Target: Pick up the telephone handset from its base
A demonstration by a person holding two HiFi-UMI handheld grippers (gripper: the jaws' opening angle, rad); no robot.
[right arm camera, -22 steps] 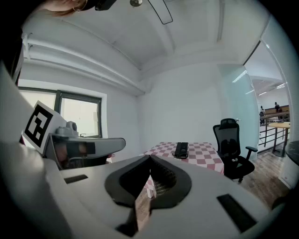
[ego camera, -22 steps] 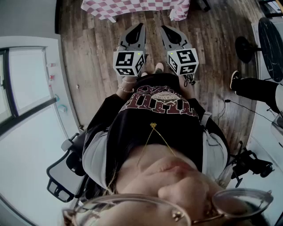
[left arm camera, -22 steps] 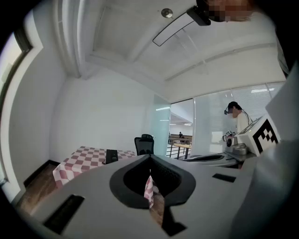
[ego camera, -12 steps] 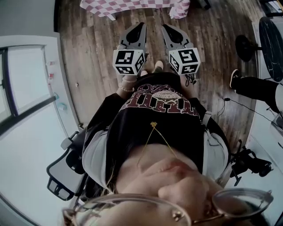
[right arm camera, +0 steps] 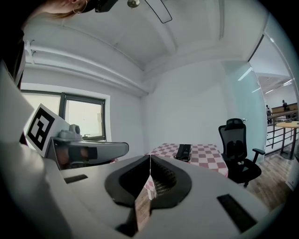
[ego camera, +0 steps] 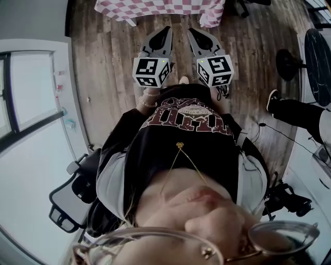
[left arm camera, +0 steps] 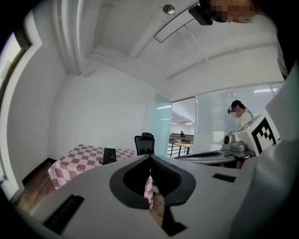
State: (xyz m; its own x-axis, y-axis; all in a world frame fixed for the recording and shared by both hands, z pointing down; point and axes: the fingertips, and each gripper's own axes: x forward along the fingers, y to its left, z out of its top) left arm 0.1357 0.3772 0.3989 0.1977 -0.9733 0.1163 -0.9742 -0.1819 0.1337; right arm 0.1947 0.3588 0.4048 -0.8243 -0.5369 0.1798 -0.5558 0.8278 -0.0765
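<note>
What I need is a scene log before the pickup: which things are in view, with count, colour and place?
table: one, pink-and-white checked cloth, ahead of the person
telephone: one, dark, on the table
office chair: one, black, beside the table
second chair: one, grey-black, behind the person
bystander: one, white top, behind the glass wall
left hand-held gripper: one, grey, shut, empty
right hand-held gripper: one, grey, shut, empty

The desk cloth [ego camera: 155, 7] is checked pink and white, and the telephone [right arm camera: 183, 151] on it is black. The floor [ego camera: 103, 67] is brown wood planking. My left gripper [ego camera: 166, 29] and right gripper [ego camera: 191, 31] are pale grey, their cubes [ego camera: 151, 72] patterned in black-and-white squares. The office chair [right arm camera: 237, 149] is black.
</note>
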